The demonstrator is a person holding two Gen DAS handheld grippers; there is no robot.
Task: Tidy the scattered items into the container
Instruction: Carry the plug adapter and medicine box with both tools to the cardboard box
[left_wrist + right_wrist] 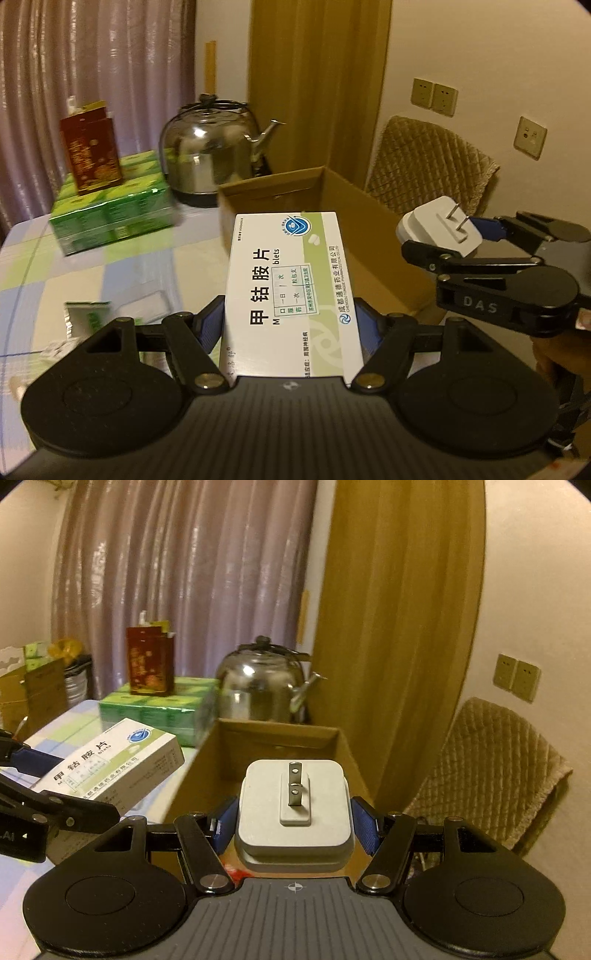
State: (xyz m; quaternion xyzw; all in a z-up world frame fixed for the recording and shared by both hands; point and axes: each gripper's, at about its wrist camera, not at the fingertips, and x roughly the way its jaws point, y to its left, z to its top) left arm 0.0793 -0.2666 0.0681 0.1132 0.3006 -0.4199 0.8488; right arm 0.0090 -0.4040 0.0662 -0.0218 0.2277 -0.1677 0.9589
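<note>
My left gripper (291, 325) is shut on a white and green medicine box (286, 291), held flat in the air and pointing toward the open cardboard box (373, 229) ahead. The right gripper (469, 236) shows at the right of the left wrist view, shut on a white plug adapter (439, 225) over the cardboard box's right side. In the right wrist view that gripper (293, 819) clamps the plug adapter (295, 812), prongs up, above the near end of the cardboard box (273, 746). The medicine box (110, 764) and left gripper (70, 786) sit to its left.
A steel kettle (210, 155) stands behind the cardboard box. A green shrink-wrapped pack (110, 210) with a red carton (90, 147) on top sits at the back left of the checked tablecloth (55, 288). A small green packet (88, 317) lies near. A cushioned chair (428, 166) stands to the right.
</note>
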